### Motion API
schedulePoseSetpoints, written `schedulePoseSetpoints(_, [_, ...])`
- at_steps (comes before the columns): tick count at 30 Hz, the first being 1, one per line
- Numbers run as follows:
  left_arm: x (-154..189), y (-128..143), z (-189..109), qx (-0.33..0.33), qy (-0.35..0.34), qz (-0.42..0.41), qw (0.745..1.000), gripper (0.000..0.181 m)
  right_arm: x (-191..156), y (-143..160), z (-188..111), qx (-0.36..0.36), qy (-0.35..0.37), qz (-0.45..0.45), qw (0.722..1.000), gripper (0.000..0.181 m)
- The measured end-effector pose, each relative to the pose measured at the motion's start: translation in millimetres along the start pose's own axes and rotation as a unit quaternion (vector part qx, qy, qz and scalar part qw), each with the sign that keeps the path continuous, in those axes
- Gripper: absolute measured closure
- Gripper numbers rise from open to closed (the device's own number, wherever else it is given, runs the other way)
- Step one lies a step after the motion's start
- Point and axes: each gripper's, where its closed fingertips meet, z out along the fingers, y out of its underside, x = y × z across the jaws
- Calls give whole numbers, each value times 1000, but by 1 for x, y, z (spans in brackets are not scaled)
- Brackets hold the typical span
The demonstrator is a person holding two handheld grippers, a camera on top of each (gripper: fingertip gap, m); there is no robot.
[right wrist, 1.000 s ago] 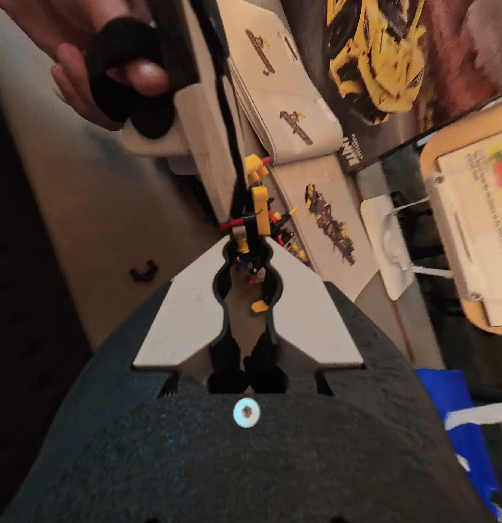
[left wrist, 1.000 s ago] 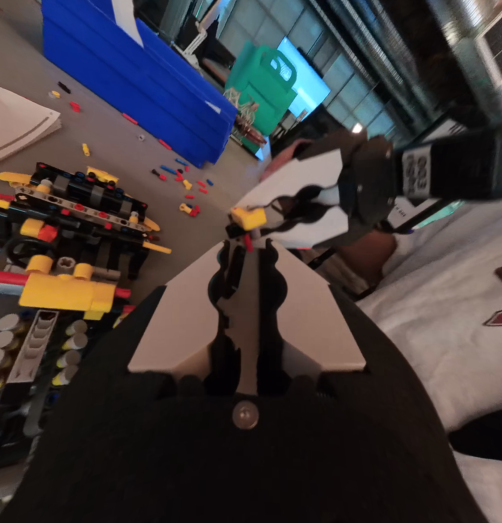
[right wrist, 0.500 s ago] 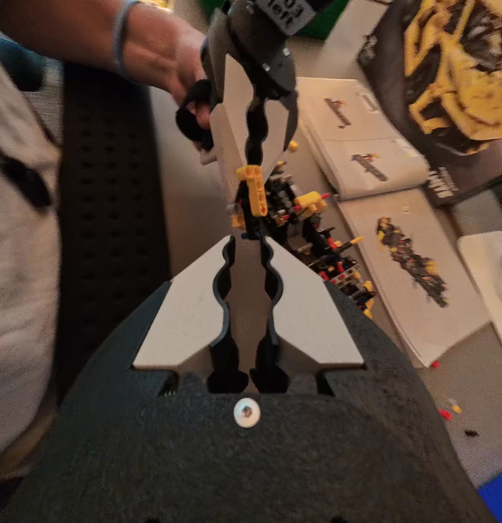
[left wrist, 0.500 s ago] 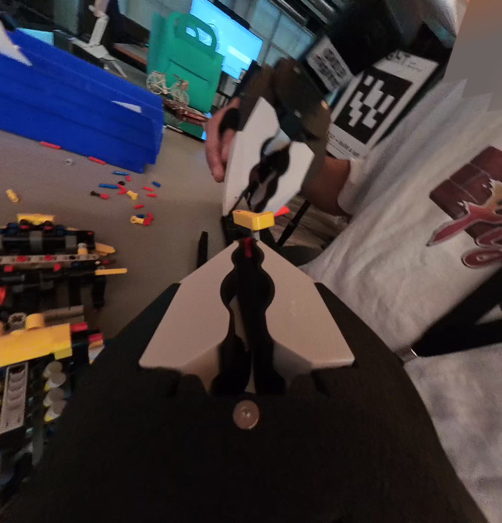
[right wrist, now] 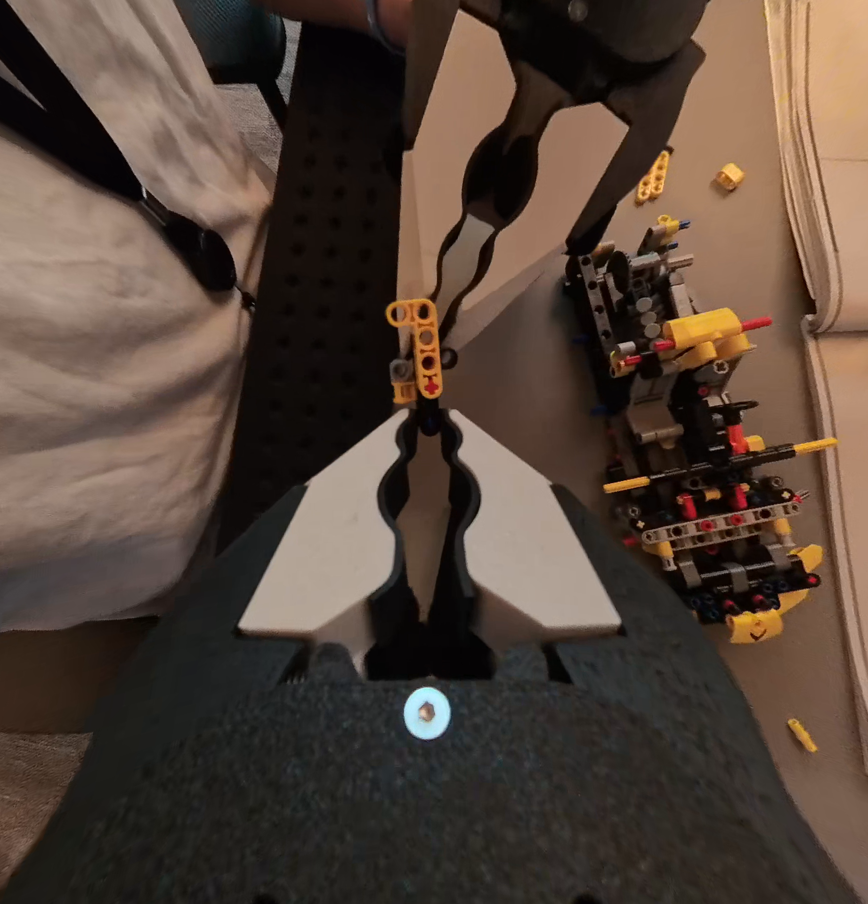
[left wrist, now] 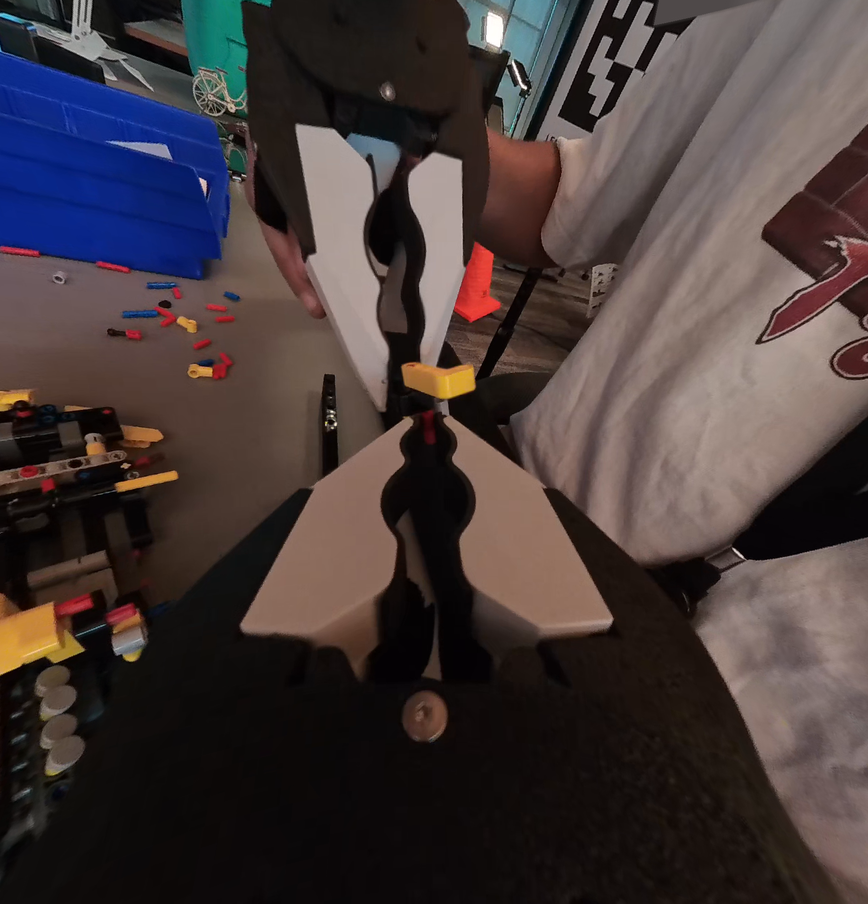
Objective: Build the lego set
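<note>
Fingers (left wrist: 343,548) of your left gripper (left wrist: 429,423) are pinched almost together, and a red pin on the small sub-assembly (left wrist: 439,379) sits caught between their tips. Your right gripper (right wrist: 428,418) meets it tip to tip from the opposite side. Its jaws are clamped narrow on the dark stub at the lower end of the same sub-assembly, so both tools grip one piece, held in the air above the near edge of the table (left wrist: 255,440).

Your white shirt (left wrist: 691,342) fills the side of each view nearest you. Stacked blue bins (left wrist: 89,195) stand at the far side of the tan table in the left wrist view. Open instruction booklets (right wrist: 843,195) lie along the edge of the right wrist view. Just beside them rests the partly built model (right wrist: 706,464), a long black, grey and yellow frame with red pins (it lies flat, well apart from both grippers).

An orange cone (left wrist: 478,288) stands on the floor beyond the table. Loose red, blue and yellow pieces (left wrist: 177,323) are scattered in front of the bins. A short black beam (left wrist: 329,420) lies near the table edge, close to the gripper tips. One yellow pin (right wrist: 802,734) lies alone near the booklets. The sub-assembly itself shows a yellow angled beam with round holes, a small grey connector on its side and a red cross-axle end at its lower hole.
</note>
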Motion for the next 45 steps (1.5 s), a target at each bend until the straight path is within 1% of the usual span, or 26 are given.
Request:
schedulePoseSetpoints(3, [-5, 0, 0, 3, -13, -5, 1000, 176, 3, 1, -2, 0, 15, -4, 1000, 174])
schedulePoseSetpoints(6, [-15, -5, 0, 24, -35, -24, 999, 176, 8, 5, -14, 22, 33, 16, 999, 174])
schedulePoseSetpoints(7, [-19, -1, 1, 16, -46, -29, 998, 170, 14, 13, -21, 27, 50, 29, 998, 174])
schedulePoseSetpoints(8, [-25, 5, 3, 0, -63, -30, 998, 160, 20, 24, -28, 39, 66, 53, 996, 174])
schedulePoseSetpoints(9, [-29, 12, 7, -20, -76, -28, 996, 156, 24, 34, -35, 67, 73, 88, 991, 174])
schedulePoseSetpoints(11, [-32, 27, 19, -56, -92, -18, 994, 154, 26, 51, -45, 151, 65, 165, 972, 175])
schedulePoseSetpoints(14, [-48, 50, 34, -109, -143, -14, 984, 154, 29, 76, -51, 259, 80, 229, 935, 175])
schedulePoseSetpoints(16, [-58, 61, 41, -137, -169, -2, 976, 154, 29, 81, -59, 329, 82, 256, 905, 175])
schedulePoseSetpoints(17, [-59, 63, 45, -147, -171, 7, 974, 154, 29, 81, -64, 359, 85, 260, 892, 175])
schedulePoseSetpoints(20, [-60, 72, 58, -177, -163, 19, 971, 154, 30, 79, -77, 417, 103, 257, 866, 175])
schedulePoseSetpoints(22, [-63, 76, 65, -193, -165, 27, 967, 155, 29, 78, -76, 429, 106, 256, 860, 175])
schedulePoseSetpoints(23, [-64, 77, 68, -198, -167, 33, 965, 155, 28, 80, -72, 420, 107, 259, 863, 175])
schedulePoseSetpoints(25, [-67, 80, 73, -215, -170, 43, 961, 159, 27, 90, -59, 368, 119, 260, 885, 175])
schedulePoseSetpoints(26, [-71, 82, 74, -225, -177, 49, 957, 169, 25, 95, -55, 340, 125, 259, 895, 175])
schedulePoseSetpoints(27, [-73, 82, 76, -229, -178, 56, 955, 173, 23, 102, -51, 306, 135, 260, 906, 175])
schedulePoseSetpoints(29, [-69, 75, 79, -209, -160, 49, 964, 173, 24, 120, -50, 240, 169, 262, 920, 175])
schedulePoseSetpoints(30, [-63, 65, 80, -178, -140, 27, 974, 173, 26, 125, -56, 229, 191, 260, 918, 175])
schedulePoseSetpoints(31, [-57, 53, 80, -141, -115, -8, 983, 173, 27, 124, -66, 237, 208, 260, 913, 175])
schedulePoseSetpoints(33, [-48, 34, 74, -84, -76, -73, 991, 173, 31, 114, -88, 275, 233, 266, 894, 175])
schedulePoseSetpoints(35, [-48, 22, 67, -52, -63, -117, 990, 174, 28, 98, -95, 297, 224, 265, 890, 175])
schedulePoseSetpoints(38, [-43, 7, 59, -1, -28, -170, 985, 174, 25, 78, -93, 309, 217, 251, 891, 175])
schedulePoseSetpoints(41, [-39, -3, 53, 41, -3, -201, 979, 174, 25, 63, -89, 341, 192, 259, 883, 175])
schedulePoseSetpoints(43, [-39, -10, 47, 78, 6, -223, 972, 174, 28, 60, -88, 349, 203, 255, 878, 175])
schedulePoseSetpoints(45, [-40, -18, 39, 115, 16, -242, 963, 174, 27, 52, -90, 378, 184, 258, 870, 175])
